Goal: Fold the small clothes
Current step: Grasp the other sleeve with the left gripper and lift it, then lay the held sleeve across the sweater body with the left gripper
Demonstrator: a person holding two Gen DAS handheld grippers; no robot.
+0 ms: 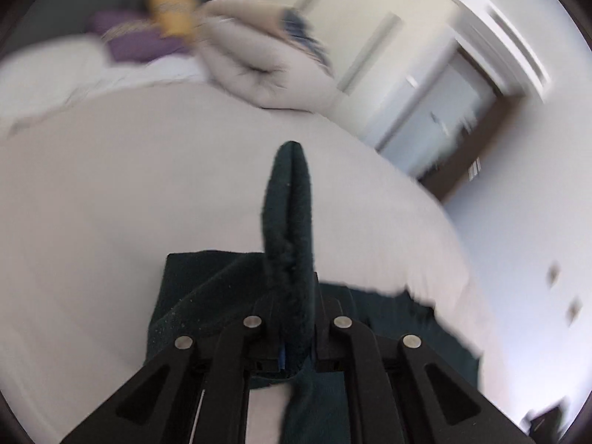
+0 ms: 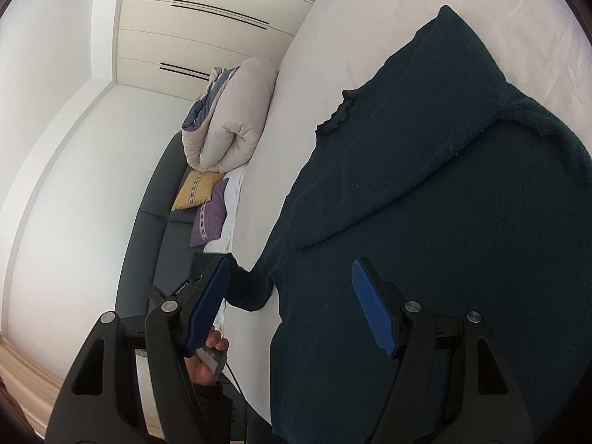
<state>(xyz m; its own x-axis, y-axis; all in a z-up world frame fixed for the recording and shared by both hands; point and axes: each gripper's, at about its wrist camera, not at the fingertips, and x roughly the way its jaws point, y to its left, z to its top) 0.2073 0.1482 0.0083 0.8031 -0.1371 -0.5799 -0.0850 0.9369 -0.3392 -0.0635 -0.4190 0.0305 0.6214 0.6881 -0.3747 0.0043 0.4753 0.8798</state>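
A broad bed with a pale, off-white cover [image 2: 370, 29] filled most of both views. At its far end sat a rolled beige duvet with a blue-grey lining [image 2: 229, 118], and just beside it a mustard-yellow patterned cushion [image 2: 194, 194] and a purple patterned cushion [image 2: 211, 222] leaned on a dark grey padded headboard [image 2: 148, 244]. Cream wardrobe doors with thin dark slot handles [image 2: 207, 37] stood behind (sharp only in the right wrist view). White walls [image 2: 55, 148] met a light wooden floor [image 2: 22, 373] in soft, even light.
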